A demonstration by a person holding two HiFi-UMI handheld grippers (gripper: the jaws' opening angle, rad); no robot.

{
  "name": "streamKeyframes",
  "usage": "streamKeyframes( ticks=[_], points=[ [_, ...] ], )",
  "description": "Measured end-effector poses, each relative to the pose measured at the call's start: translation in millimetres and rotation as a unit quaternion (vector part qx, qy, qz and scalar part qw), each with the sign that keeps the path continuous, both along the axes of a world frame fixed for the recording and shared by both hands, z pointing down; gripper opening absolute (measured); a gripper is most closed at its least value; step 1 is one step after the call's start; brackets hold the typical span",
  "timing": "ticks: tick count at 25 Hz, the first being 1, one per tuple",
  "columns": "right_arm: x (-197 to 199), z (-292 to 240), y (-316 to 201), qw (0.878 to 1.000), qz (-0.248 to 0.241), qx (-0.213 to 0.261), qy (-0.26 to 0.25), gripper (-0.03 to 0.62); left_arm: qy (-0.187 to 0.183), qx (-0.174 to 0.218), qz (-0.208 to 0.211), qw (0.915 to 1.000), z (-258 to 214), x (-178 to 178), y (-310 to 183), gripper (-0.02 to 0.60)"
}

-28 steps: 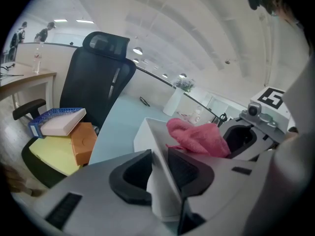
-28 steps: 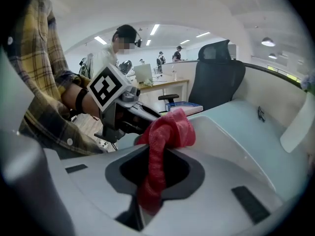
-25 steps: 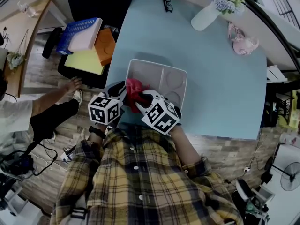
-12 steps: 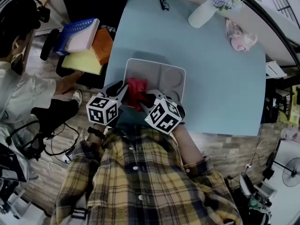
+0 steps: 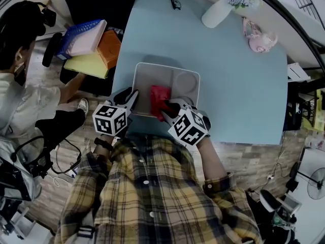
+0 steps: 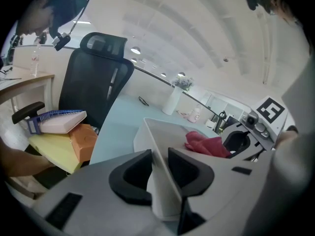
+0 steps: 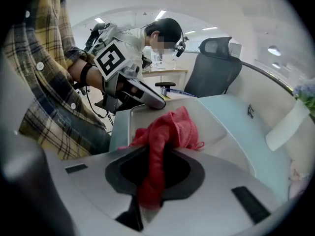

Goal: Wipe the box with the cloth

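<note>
Left gripper: jaws clamped on the near-left wall of the box, one pad inside the wall, one outside. It sits at the box's near-left corner.

Right gripper: jaws closed on the red cloth. A strip of it is pinched between the pads and the rest is bunched ahead of them. It is at the box's near wall, right of centre, tilted down into the box.

Cloth is inside the box, on the floor near the near wall, about mid-width. The round recess in the box's far-right part is uncovered, and the left part of the floor is bare too.

Box is white and open-topped, on the light-blue table. Its near wall is close to the table's near edge and its left wall is close to the table's left edge, so little margin on those two sides.

Open tabletop right of the box and beyond its far wall.

Left of the box, off the table: a chair with stacked yellow, orange and blue items, then a seated person.

Far beyond the box: glasses, a white vase with flowers, and a pink object far right.
</note>
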State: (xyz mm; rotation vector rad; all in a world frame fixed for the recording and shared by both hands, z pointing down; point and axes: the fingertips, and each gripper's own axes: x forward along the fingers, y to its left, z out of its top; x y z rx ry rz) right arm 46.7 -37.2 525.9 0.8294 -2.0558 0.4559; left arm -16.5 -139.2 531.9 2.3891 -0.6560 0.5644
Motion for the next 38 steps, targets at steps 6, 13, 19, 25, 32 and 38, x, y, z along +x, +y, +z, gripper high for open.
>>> streamKeyframes(
  ticks=[6, 13, 19, 25, 32, 38],
  points=[
    [5.9, -1.2, 5.4, 1.0, 0.004, 0.004, 0.003, 0.069, -0.001, -0.001, 0.002, 1.0, 1.6, 0.7, -0.5, 0.103],
    [21.1, -9.1, 15.9, 0.999, 0.033, 0.003, -0.006, 0.069, 0.001, -0.002, 0.005, 1.0, -1.6, 1.5, 1.0, 0.103],
    [44.4, -4.0, 32.1, 0.998, 0.065, -0.005, 0.009, 0.069, 0.004, -0.002, 0.007, 1.0, -1.3, 1.0, 1.5, 0.104],
    [78.9, -1.6, 52.2, 0.994, 0.111, -0.008, 0.022, 0.069, 0.004, -0.002, 0.007, 1.0, -1.4, 1.0, 2.6, 0.104],
    [107.0, -3.9, 63.8, 0.987, 0.158, -0.007, 0.023, 0.069, -0.003, 0.005, 0.006, 1.0, -1.5, 2.2, 2.3, 0.103],
    [138.0, -2.7, 79.6, 0.978, 0.198, -0.015, 0.061, 0.069, -0.055, 0.074, 0.015, 0.9956, -4.6, 2.2, 3.5, 0.097]
  ],
)
